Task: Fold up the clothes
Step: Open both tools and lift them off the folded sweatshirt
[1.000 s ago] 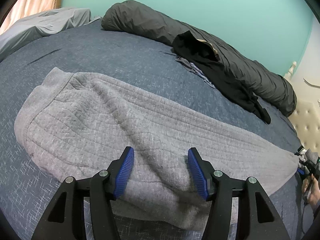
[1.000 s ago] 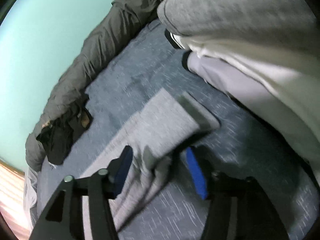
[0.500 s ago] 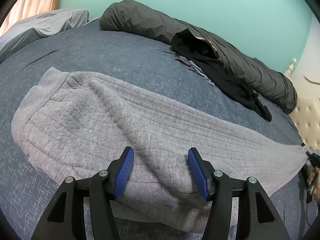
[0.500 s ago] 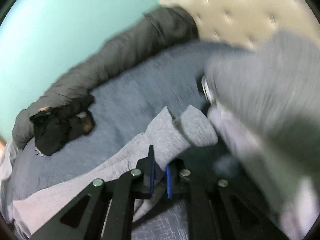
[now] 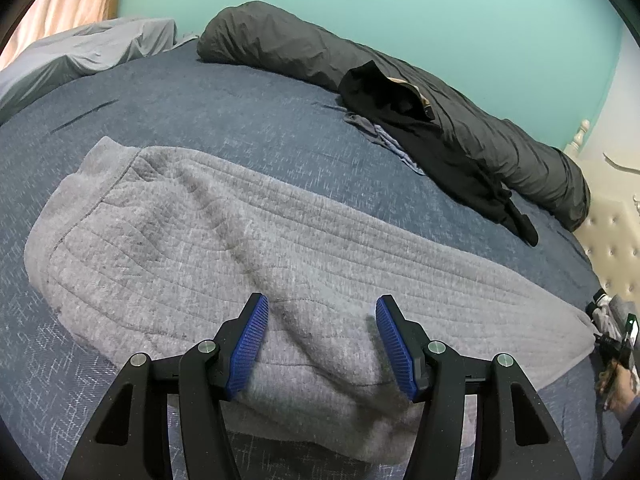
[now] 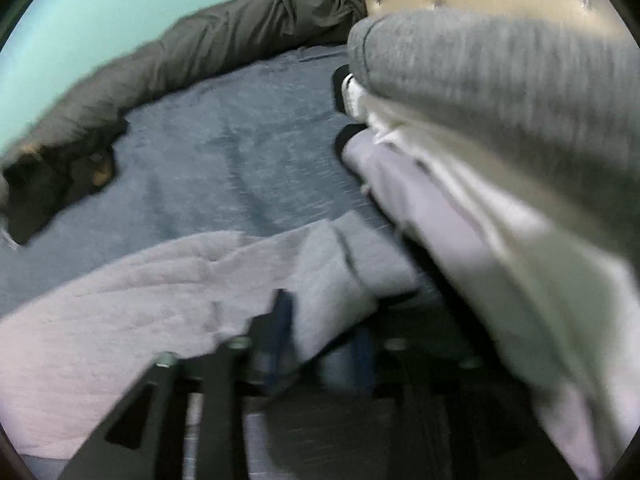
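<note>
Grey quilted sweatpants (image 5: 224, 240) lie lengthwise on the blue bed cover (image 5: 240, 112), waistband to the left, leg cuff (image 5: 576, 324) to the right. My left gripper (image 5: 320, 302) hovers open over the near edge of the pants, with cloth lying under its blue pads (image 5: 250, 344). In the blurred right wrist view my right gripper (image 6: 322, 320) is at the cuff (image 6: 336, 264). Its jaws are opening and the cuff lies loose between them. The left wrist view shows the right gripper (image 5: 614, 344) small at the far right, with a hand (image 5: 620, 394) behind it.
A rolled dark grey duvet (image 5: 440, 92) runs along the teal wall, with a black garment (image 5: 400, 120) draped on it. Pale grey bedding (image 5: 80, 52) lies at far left. A cream tufted headboard (image 5: 612, 232) stands right. A stack of grey, white and lilac clothes (image 6: 500, 140) looms beside the right gripper.
The right gripper shut on the cuff, rolled and pulled the leg straighter, and its jaws have now parted again. The left gripper stayed open in place.
</note>
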{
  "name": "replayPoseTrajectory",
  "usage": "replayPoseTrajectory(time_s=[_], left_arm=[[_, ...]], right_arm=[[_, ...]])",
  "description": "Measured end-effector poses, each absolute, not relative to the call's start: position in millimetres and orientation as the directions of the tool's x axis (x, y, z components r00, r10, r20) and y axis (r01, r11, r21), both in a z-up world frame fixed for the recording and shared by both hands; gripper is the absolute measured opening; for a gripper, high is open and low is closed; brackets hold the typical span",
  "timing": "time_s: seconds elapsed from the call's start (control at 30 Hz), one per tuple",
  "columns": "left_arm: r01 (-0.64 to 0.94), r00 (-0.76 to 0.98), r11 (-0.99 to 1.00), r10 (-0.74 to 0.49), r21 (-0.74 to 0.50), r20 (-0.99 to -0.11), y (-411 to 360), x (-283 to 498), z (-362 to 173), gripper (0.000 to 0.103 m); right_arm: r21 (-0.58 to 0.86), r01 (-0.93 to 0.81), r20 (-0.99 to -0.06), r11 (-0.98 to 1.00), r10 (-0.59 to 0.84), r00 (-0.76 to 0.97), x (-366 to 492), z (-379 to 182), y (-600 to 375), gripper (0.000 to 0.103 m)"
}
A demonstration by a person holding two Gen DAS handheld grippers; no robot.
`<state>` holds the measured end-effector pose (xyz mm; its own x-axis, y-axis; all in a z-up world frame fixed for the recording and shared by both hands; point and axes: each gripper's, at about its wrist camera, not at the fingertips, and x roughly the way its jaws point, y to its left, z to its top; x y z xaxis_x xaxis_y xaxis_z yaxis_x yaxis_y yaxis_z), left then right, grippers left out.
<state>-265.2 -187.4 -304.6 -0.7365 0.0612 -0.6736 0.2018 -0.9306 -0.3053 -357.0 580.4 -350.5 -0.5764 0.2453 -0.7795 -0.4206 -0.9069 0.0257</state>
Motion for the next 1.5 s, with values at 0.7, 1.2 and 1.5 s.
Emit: replayPoseTrajectory(time_s=[0.7,1.2,1.5], left_arm=[[0.206,-0.716,-0.917,0.097,-0.342,-0.692,-210,-236,-296,0.061],[0.216,-0.670,-0.907,0.133,-0.363,-0.730,-243,-202,-306,0.061],[0.372,-0.656,-0.821,0.097,-0.432,-0.749,-302,-182,-323,0.061]], right_arm=[[0.232,-0.196,-0.745,-0.953,-0.044,-0.665,-288,-308,420,0.047],[0.483,0.149,-0.708,-0.863,-0.485,-0.513,-267,-326,206,0.047],[0.515,0.144,-0.717,-0.845,-0.517,-0.467,-266,-338,177,0.047]])
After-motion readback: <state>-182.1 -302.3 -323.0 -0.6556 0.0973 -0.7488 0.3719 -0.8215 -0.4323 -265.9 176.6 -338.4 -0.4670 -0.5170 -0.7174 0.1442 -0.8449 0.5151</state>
